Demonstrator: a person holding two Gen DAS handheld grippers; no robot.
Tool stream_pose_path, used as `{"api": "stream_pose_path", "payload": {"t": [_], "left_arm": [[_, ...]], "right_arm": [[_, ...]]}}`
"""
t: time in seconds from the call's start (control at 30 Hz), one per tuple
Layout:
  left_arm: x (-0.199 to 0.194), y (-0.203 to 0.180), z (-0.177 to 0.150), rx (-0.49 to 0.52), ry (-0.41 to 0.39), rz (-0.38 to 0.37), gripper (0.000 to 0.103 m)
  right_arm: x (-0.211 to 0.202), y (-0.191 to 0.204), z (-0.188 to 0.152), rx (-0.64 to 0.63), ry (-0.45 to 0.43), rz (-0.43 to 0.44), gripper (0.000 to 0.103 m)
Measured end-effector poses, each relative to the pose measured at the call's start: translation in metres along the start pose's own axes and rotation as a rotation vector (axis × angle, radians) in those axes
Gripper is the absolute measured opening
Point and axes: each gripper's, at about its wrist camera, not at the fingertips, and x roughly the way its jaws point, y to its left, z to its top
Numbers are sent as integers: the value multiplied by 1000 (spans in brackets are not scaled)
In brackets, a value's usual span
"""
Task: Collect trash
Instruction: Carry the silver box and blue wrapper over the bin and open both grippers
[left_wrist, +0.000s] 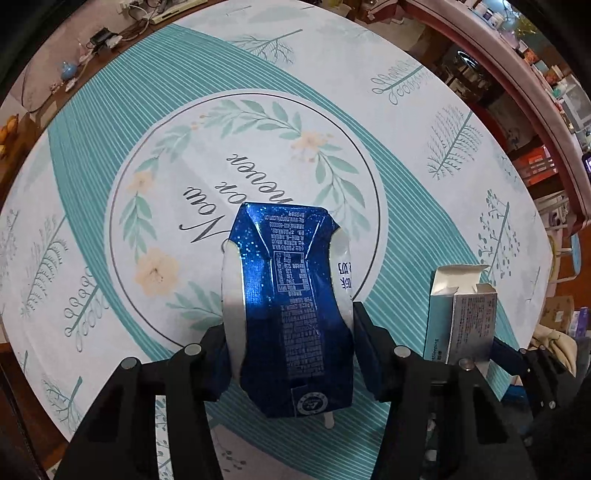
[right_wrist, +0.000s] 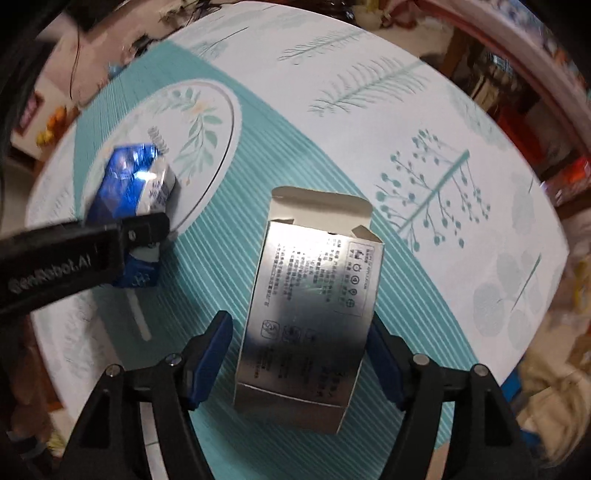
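Trash: two pieces in view, a crushed blue milk carton (left_wrist: 291, 314) and an opened silver box (right_wrist: 306, 317).
Left claw (left_wrist: 291, 354): I have it clamped on the carton, pads pressing both sides; the carton looks lifted off the surface (left_wrist: 424, 122), straw (right_wrist: 138, 314) hanging below.
Right claw (right_wrist: 299, 358): around the box; right pad touching, left pad looks just off the wall, so I can't tell if the grip is firm.
Box position: top flap open, pointing away from me, over the teal stripes.
Done: both pieces picked or nearly so.
Left: drop-off. No bin visible in either view, so I can't judge the route.
Other trash: none I can see on the cloth.
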Motion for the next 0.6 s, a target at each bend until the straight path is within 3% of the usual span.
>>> {"api": "stream_pose_path", "payload": {"t": [0.07, 0.13, 0.3, 0.33, 0.43, 0.6], "left_arm": [[-2, 2, -4, 5, -10, -2, 54], [-7, 3, -8, 6, -19, -9, 53], [-19, 11, -19, -13, -39, -31, 53], [-23, 13, -22, -19, -43, -36, 50], [-34, 15, -31, -34, -42, -59, 30], [-59, 11, -50, -57, -75, -75, 29]], "right_arm": [[2, 9, -2, -29, -6, -45, 73], [2, 13, -3, -26, -27, -45, 67], [2, 13, -7, -46, -47, -35, 65], [0, 11, -8, -49, -52, -25, 65], [-10, -1, -12, -41, -70, 20, 65], [-35, -31, -14, -15, -94, 121, 65]]}}
